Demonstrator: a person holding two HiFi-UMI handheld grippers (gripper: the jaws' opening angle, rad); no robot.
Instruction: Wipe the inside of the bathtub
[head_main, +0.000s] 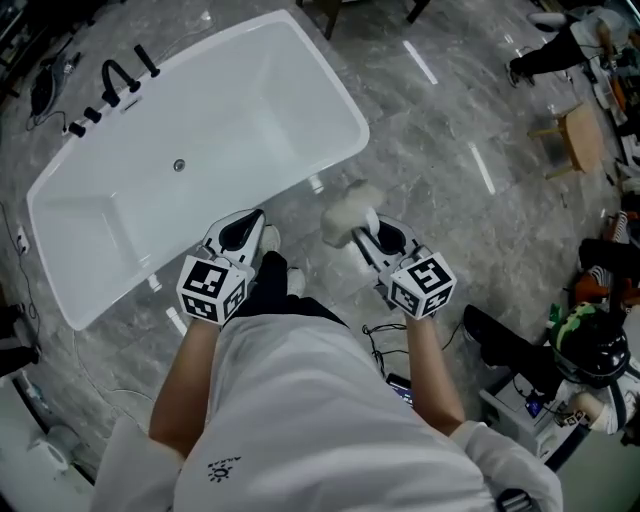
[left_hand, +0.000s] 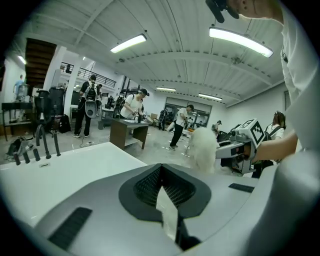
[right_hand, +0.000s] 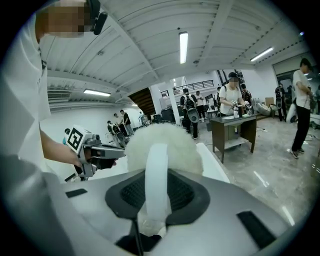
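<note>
A: Bathtub (head_main: 200, 130)?
B: On the floor, 10 o'clock. Wiping not begun, I judge.
A: Right tongs (head_main: 368, 232)?
B: Pinching the fluffy pad (head_main: 345, 212) by its strap. Pad leads at 12 o'clock, just outside the rim, likely poised to reach in.
A: Left tongs (head_main: 243, 232)?
B: Pressed together, holding nothing, near the rim.

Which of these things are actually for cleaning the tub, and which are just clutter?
For the job:
bathtub
fluffy white duster, clamped in the right gripper
left gripper, shut

Just lying about:
wooden stool
floor cables
brown desk
</note>
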